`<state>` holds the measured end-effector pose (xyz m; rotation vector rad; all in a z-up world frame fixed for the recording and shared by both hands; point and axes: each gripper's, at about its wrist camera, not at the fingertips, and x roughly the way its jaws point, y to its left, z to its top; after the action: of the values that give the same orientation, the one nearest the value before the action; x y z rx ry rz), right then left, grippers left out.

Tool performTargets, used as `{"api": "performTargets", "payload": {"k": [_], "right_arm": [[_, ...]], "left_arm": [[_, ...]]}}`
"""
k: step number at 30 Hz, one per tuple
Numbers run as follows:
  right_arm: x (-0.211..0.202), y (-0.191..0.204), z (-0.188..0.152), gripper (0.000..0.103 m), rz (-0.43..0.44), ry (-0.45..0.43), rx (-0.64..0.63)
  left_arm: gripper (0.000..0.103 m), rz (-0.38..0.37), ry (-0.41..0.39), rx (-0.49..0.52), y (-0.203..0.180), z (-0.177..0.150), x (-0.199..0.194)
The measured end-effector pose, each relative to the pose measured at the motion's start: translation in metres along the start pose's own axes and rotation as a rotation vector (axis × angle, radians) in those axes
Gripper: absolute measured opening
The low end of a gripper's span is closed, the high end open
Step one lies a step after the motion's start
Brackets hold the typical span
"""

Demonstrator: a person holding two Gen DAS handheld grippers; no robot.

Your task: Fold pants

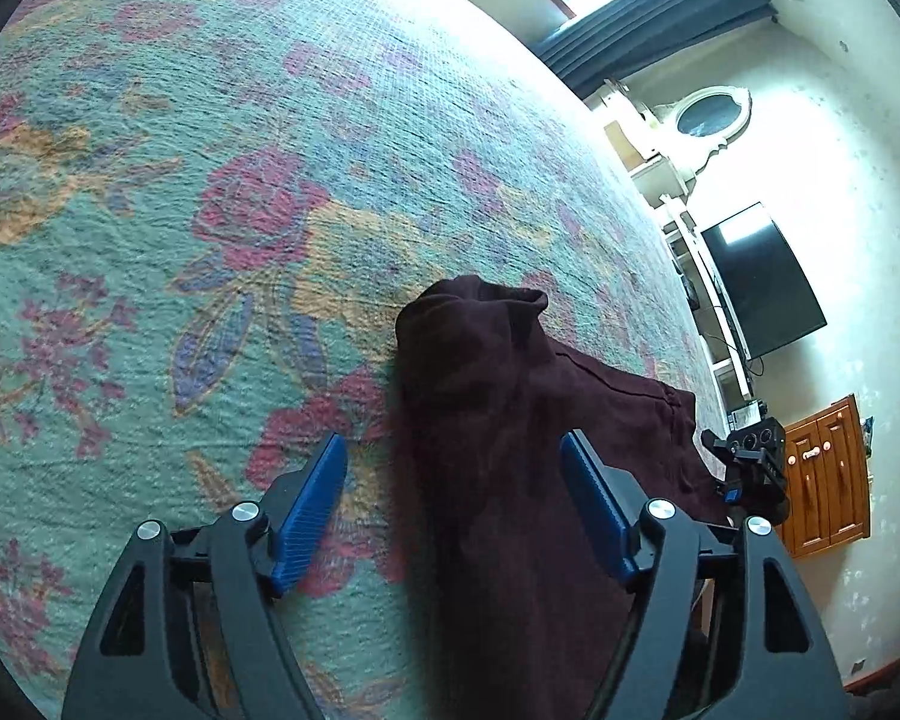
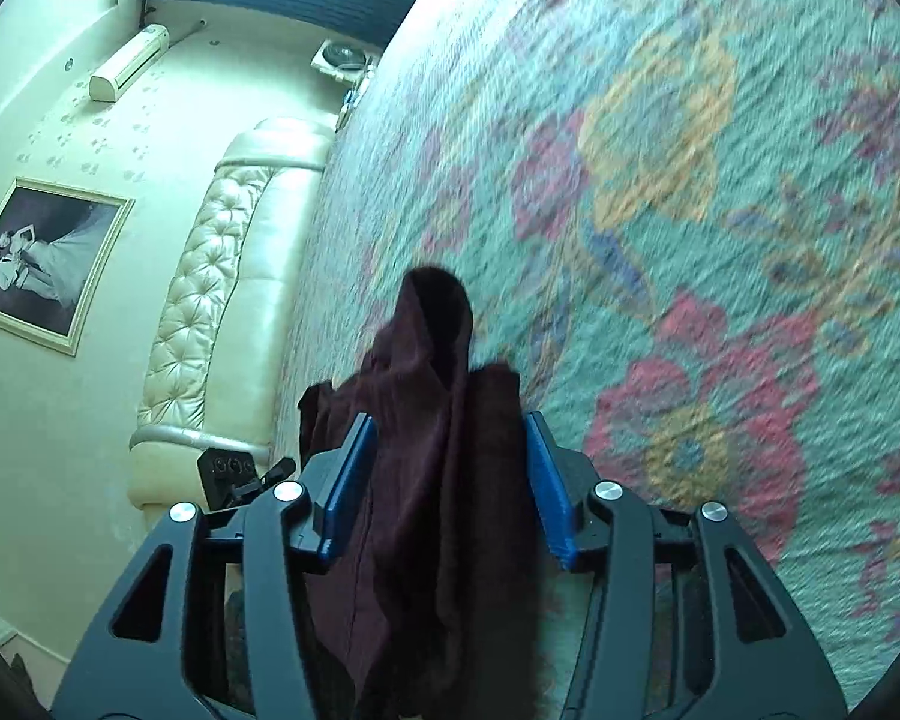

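Dark maroon pants [image 1: 510, 420] bunched on a floral bedspread [image 1: 210, 180], left gripper [image 1: 453, 510] spread wide around the fabric without pinching, right gripper [image 2: 447, 480] with fabric between its part-spread pads, grip unclear

A floral bedcover [image 1: 222, 168] in teal, pink and orange fills the view, with a bright window and dark curtain [image 1: 660, 6] at 1 o'clock, a black television [image 1: 762, 282] at 3 o'clock and a wooden cabinet [image 1: 828, 474] below it.
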<state>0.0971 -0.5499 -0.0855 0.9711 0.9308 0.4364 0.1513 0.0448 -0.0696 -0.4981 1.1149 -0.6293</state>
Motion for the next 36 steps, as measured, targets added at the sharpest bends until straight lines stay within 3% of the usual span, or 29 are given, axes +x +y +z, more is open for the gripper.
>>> {"api": "performTargets", "payload": {"k": [3, 11, 12, 14, 16, 20, 29, 36], "right_arm": [[-0.008, -0.009, 0.012, 0.055, 0.013, -0.038, 0.038], [0.036, -0.001, 0.022, 0.057, 0.019, 0.103, 0.005], [0.043, 0.001, 0.023, 0.057, 0.019, 0.121, -0.001], [0.054, 0.006, 0.022, 0.047, 0.002, 0.158, -0.024], [0.063, 0.004, 0.018, 0.019, 0.002, 0.176, -0.015], [0.057, 0.005, 0.014, 0.017, 0.042, 0.125, -0.019], [0.051, 0.038, 0.033, 0.013, 0.022, 0.066, -0.124], [0.069, 0.044, 0.06, 0.012, 0.011, 0.032, -0.119]], "left_arm": [[0.077, -0.014, 0.007, -0.008, 0.0, 0.008, 0.006], [0.077, -0.012, 0.015, -0.015, 0.004, 0.022, 0.016], [0.076, 0.001, 0.014, -0.01, 0.002, 0.023, 0.017], [0.049, 0.07, 0.017, 0.013, -0.001, 0.023, 0.021], [0.036, 0.085, 0.035, 0.013, -0.002, 0.025, 0.026], [0.023, 0.142, 0.023, 0.052, -0.013, 0.025, 0.025], [0.018, 0.218, -0.026, 0.142, -0.041, 0.042, 0.018], [0.018, 0.255, -0.044, 0.14, -0.04, 0.075, 0.03]]}}
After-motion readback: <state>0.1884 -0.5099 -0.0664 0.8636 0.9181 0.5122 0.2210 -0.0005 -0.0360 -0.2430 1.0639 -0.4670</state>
